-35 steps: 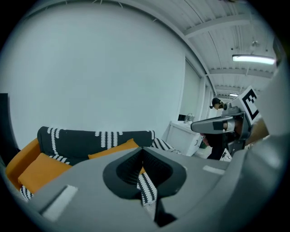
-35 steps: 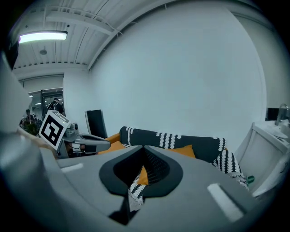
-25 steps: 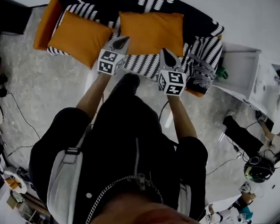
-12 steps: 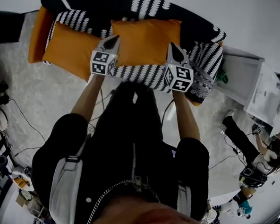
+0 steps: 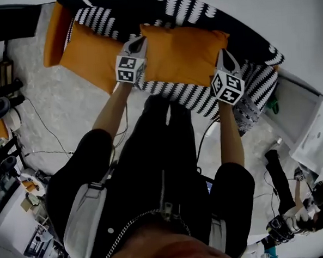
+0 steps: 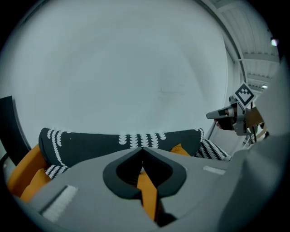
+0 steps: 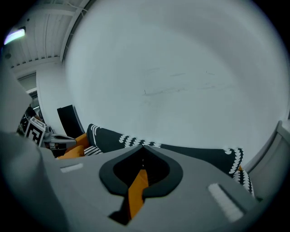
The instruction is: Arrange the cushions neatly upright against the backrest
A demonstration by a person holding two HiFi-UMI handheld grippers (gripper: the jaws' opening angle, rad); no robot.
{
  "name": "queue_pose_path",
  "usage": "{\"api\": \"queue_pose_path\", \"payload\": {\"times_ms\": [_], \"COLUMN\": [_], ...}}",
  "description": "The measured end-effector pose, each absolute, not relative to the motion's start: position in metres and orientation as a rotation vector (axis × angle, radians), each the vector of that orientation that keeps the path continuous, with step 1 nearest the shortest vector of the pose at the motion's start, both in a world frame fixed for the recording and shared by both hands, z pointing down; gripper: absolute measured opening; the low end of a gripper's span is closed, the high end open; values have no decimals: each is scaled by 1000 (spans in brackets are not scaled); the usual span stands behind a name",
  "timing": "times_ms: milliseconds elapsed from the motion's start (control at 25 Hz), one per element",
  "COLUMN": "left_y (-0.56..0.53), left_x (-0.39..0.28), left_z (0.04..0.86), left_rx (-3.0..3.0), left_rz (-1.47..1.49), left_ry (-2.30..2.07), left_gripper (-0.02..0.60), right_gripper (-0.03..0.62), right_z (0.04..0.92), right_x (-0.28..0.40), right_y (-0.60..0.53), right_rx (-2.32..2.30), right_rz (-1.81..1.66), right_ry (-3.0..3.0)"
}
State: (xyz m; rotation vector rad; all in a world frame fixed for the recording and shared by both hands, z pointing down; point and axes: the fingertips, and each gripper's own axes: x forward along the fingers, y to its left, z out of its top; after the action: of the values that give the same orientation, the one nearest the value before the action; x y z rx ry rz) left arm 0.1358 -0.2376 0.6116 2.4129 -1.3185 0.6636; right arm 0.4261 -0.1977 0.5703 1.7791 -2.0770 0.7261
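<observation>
An orange cushion (image 5: 181,53) hangs in front of the black-and-white patterned sofa backrest (image 5: 198,9), held by its two near corners. My left gripper (image 5: 137,45) is shut on its left corner. My right gripper (image 5: 226,59) is shut on its right corner. In the left gripper view a strip of orange fabric (image 6: 147,192) is pinched in the shut left gripper (image 6: 142,162), with the backrest (image 6: 86,145) beyond. The right gripper view shows the same: orange fabric (image 7: 136,190) in the shut right gripper (image 7: 142,164). A second orange cushion (image 5: 88,54) lies tilted on the seat to the left.
An orange side bolster (image 5: 54,26) ends the sofa at the left. A grey patterned cloth (image 5: 248,112) hangs at the sofa's right end, beside a white cabinet (image 5: 308,122). Cables (image 5: 47,138) cross the floor. Clutter (image 5: 2,108) stands at the far left.
The right gripper has moved away from the left one, and the middle cushion is now stretched wider between them. Both stay shut on its corners.
</observation>
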Motion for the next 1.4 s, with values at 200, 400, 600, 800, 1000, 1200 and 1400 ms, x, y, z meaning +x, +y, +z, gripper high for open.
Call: {"api": "queue_pose_path", "payload": {"times_ms": [200, 400, 600, 800, 1000, 1200, 1400], "left_y": [-278, -313, -341, -399, -589, -593, -597], "left_x": [122, 97, 70, 67, 69, 47, 48], "left_z": [657, 707, 762, 777, 741, 772, 788], "left_rx": [2321, 2196, 2104, 2039, 1928, 1821, 1749], "left_rz": [638, 648, 703, 761, 703, 667, 633], "left_ry": [-1352, -1494, -1549, -1541, -1449, -1384, -1374], "left_gripper": [11, 11, 11, 44, 223, 301, 272], "right_gripper": [3, 5, 20, 61, 139, 202, 202], "right_z": [607, 648, 692, 700, 644, 678, 700], "right_x": [429, 456, 469, 495, 527, 513, 522], "right_y": [-239, -274, -299, -360, -566, -571, -573], "right_rx": [1751, 1787, 1785, 1788, 1767, 1669, 1685], "right_rz": [722, 734, 733, 727, 767, 865, 919], "right_ry": [-2051, -2001, -1936, -1851, -1719, -1687, -1632]}}
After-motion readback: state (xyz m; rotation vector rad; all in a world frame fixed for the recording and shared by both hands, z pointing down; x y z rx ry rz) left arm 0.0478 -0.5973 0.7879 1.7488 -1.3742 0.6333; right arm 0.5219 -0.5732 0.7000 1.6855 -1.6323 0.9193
